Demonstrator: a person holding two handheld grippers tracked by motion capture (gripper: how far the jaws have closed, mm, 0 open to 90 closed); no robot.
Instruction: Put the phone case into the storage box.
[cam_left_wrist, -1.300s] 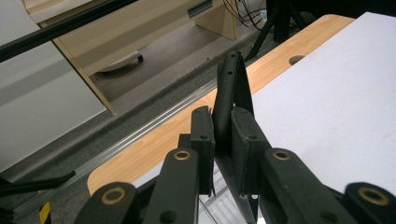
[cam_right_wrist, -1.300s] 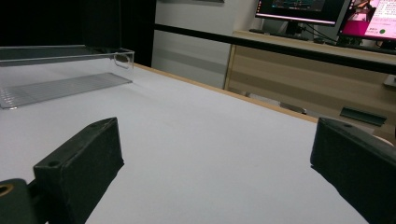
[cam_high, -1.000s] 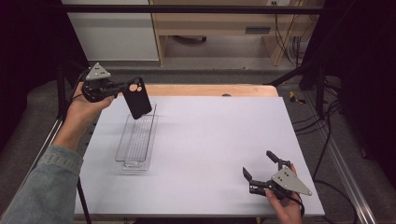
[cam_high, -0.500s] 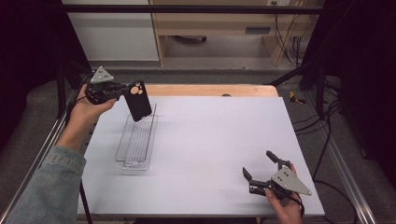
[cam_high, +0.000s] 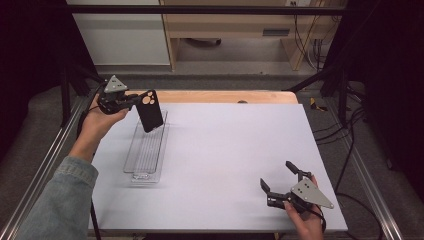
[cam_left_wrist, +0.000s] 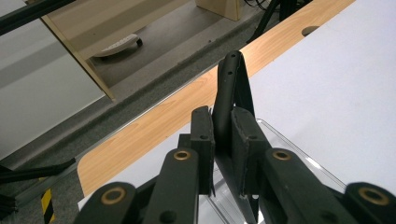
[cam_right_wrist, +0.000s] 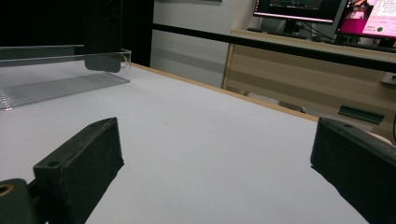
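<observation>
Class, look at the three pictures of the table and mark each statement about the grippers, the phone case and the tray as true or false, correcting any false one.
1. The left gripper is shut on the black phone case. True.
2. The phone case lies flat on the table. False: it is held upright over the clear tray.
3. The right gripper holds a tray. False: its jaws stand open and empty.
4. The clear tray sits on the table's left side. True.

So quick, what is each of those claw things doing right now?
Left gripper: fingers closed on the black phone case.
Right gripper: fingers open, holding nothing.
</observation>
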